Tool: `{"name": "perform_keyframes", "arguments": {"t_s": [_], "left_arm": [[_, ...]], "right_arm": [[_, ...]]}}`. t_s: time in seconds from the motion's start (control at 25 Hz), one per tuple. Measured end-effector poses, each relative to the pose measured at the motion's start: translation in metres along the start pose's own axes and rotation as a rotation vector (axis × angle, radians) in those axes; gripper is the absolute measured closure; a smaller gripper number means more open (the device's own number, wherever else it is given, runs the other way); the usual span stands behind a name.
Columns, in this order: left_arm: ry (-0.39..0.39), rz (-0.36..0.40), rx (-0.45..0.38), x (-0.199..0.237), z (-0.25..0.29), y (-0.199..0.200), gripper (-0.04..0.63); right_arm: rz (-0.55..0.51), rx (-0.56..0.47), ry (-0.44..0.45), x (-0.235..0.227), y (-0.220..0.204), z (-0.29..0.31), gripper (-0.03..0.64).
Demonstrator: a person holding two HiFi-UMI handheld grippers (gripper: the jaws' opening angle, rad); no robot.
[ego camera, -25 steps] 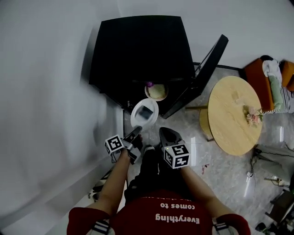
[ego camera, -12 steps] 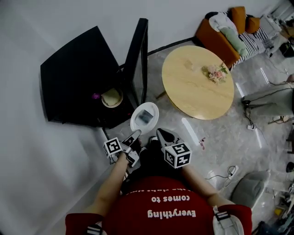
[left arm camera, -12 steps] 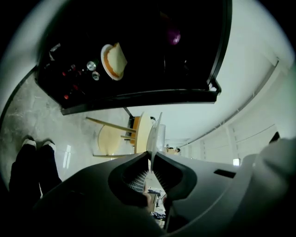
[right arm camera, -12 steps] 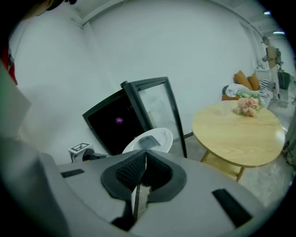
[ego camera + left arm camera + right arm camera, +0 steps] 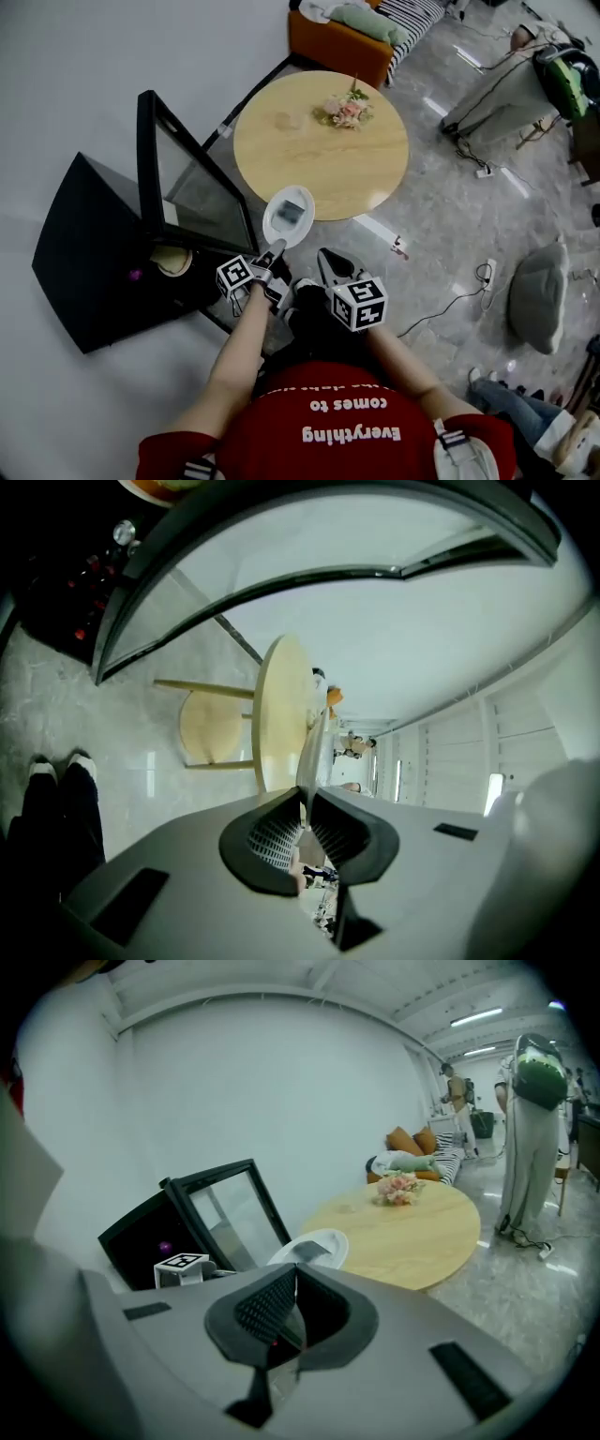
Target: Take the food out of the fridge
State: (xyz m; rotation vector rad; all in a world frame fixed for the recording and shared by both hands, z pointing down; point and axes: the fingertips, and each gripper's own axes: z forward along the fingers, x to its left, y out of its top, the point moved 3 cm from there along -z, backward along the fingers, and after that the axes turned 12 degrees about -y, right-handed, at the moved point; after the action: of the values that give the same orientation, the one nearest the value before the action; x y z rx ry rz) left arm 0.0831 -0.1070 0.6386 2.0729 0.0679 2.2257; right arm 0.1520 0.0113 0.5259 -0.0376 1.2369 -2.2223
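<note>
The left claw [image 5: 273,253] pinches the rim of the white plate [image 5: 289,217], which carries the food [image 5: 293,208] and juts ahead of the claw. The right claw [image 5: 324,264] beside it is closed and empty. Carry the plate level and lower it onto the round worktop [image 5: 328,155] beyond, short of the flowers [image 5: 345,110].

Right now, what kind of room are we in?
Probably a lounge or break area: a round wooden table, an orange sofa, and a small black fridge with its door open.
</note>
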Motion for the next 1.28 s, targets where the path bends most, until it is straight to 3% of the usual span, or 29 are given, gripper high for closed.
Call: {"name": "perform_keyframes", "arguments": {"t_s": [0.28, 0.56, 0.76, 0.96, 1.12, 1.16, 1.24, 1.28], "left_arm": [[0.093, -0.001, 0.046, 0.035, 0.067, -0.01, 0.558], [0.109, -0.031, 0.023, 0.056, 0.104, -0.01, 0.558], [0.125, -0.062, -0.02, 0.065, 0.121, -0.004, 0.56], [0.146, -0.143, -0.068, 0.069, 0.124, -0.003, 0.561], [0.22, -0.159, -0.048, 0.065, 0.126, 0.001, 0.558], [0.24, -0.143, -0.039, 0.062, 0.127, 0.003, 0.547], [0.271, -0.111, -0.013, 0.055, 0.132, 0.006, 0.407], [0.287, -0.107, -0.001, 0.052, 0.134, 0.007, 0.376]], "right_arm": [[0.097, -0.041, -0.109, -0.048, 0.005, -0.008, 0.604], [0.146, -0.02, -0.174, -0.08, -0.008, -0.007, 0.604], [0.157, -0.009, -0.189, -0.093, -0.011, -0.002, 0.605], [0.15, 0.006, -0.186, -0.092, -0.013, 0.006, 0.605], [0.134, 0.018, -0.175, -0.083, -0.013, 0.016, 0.604], [0.134, 0.02, -0.17, -0.081, -0.013, 0.018, 0.605], [0.129, 0.023, -0.16, -0.076, -0.011, 0.023, 0.605], [0.125, 0.025, -0.154, -0.073, -0.01, 0.025, 0.604]]}}
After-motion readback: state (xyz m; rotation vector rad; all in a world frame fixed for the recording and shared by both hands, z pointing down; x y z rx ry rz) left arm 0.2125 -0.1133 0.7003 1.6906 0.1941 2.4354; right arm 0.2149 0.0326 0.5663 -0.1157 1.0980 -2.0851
